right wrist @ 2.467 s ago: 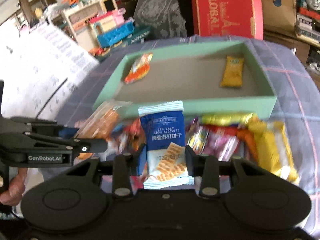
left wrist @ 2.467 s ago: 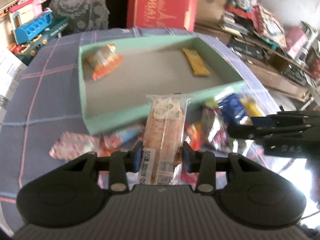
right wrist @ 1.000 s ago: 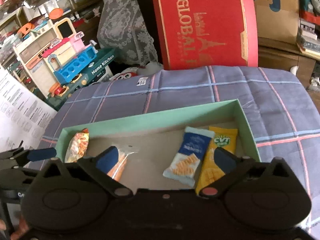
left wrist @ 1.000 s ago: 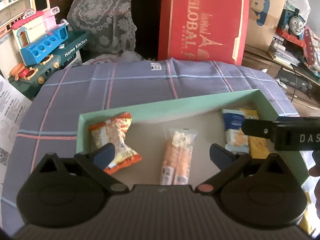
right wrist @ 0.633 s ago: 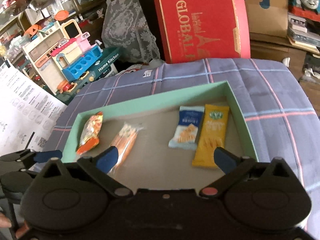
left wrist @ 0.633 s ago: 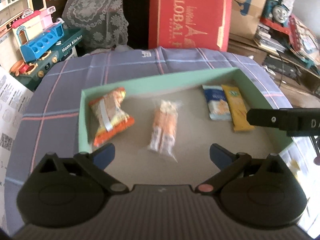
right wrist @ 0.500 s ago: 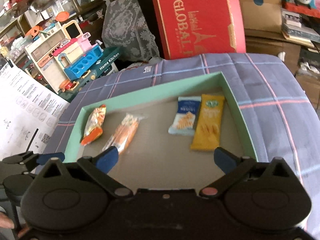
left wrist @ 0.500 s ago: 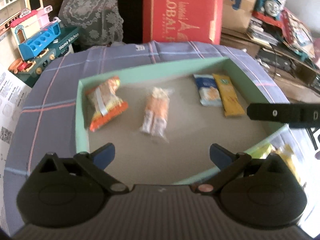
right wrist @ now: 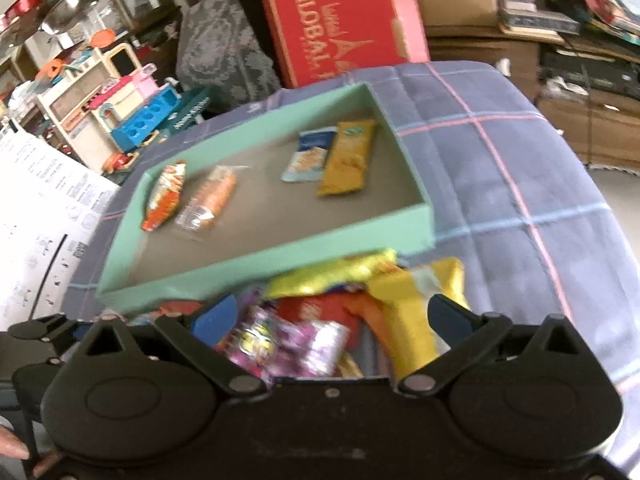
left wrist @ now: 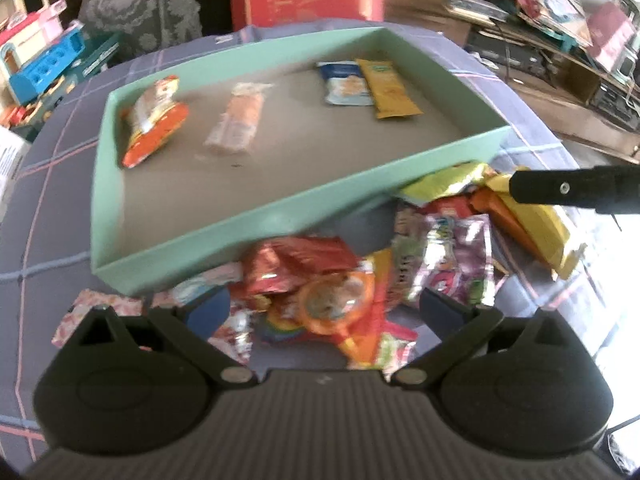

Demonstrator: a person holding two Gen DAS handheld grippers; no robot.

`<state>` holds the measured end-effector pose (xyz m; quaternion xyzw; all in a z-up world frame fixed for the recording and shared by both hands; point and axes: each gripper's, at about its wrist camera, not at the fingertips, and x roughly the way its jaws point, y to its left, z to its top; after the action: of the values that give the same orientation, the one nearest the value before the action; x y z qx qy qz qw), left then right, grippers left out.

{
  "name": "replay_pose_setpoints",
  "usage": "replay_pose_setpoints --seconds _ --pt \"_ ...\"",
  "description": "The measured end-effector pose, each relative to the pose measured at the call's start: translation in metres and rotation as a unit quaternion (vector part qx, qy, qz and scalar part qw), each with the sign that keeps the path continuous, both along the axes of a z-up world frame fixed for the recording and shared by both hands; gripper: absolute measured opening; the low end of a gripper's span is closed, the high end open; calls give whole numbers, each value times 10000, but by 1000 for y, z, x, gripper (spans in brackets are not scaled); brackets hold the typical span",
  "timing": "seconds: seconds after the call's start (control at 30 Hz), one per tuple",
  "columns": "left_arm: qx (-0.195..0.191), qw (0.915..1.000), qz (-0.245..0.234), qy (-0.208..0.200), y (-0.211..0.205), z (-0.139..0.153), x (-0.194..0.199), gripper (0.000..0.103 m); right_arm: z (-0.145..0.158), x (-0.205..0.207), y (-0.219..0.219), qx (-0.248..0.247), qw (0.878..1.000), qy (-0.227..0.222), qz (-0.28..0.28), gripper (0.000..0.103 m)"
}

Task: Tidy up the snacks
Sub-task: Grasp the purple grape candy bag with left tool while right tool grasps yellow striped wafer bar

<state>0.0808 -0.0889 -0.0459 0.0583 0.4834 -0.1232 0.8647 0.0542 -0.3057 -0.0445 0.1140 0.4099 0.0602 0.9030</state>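
- Cluttered shelves, toys and a red box [right wrist: 344, 28] are seen behind a table covered with a plaid cloth [right wrist: 500, 168].
- On the cloth a shallow green tray [left wrist: 240, 232] is set; four snacks are laid in it: an orange packet [left wrist: 154, 120] at the left, a clear-wrapped cake [left wrist: 236, 120] beside it, and a blue biscuit pack [left wrist: 344, 88] touching a yellow bar [left wrist: 390, 88] at the right.
- A loose pile of snacks [left wrist: 360, 272] is heaped on the cloth against the tray's near wall.
- The left gripper [left wrist: 324, 312] is held wide, nothing between its jaws; a round orange-rimmed packet [left wrist: 336, 300] lies directly between and just ahead of them.
- The right gripper [right wrist: 332, 320] is likewise spread wide and empty, above a purple foil packet [right wrist: 288, 340] and a long yellow packet [right wrist: 408, 320].
- Each pile end is judged nearer its own gripper; the yellow packet's long axis runs roughly along the fingers, so it would be closed on across its width.
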Motion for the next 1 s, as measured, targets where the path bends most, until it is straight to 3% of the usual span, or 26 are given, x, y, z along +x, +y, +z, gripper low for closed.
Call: replay_pose_setpoints --seconds 0.33,0.63,0.67,0.8,1.0 --pt "51 9983 -580 -83 -67 -11 8 103 -19 -28 -49 83 9987 -50 -492 103" --pt "400 9961 -784 54 -99 -38 22 102 -32 -16 -41 -214 9996 -59 -186 79" --pt "364 9963 -781 53 -98 -39 22 98 -33 -14 -37 -273 9995 -65 -122 77" --pt "268 9950 -962 15 -101 -39 21 82 -40 -11 -25 -650 9978 -132 30 53" --pt "343 9931 -1110 -170 -105 -36 12 69 -43 -14 -33 -408 9990 -170 -77 49"
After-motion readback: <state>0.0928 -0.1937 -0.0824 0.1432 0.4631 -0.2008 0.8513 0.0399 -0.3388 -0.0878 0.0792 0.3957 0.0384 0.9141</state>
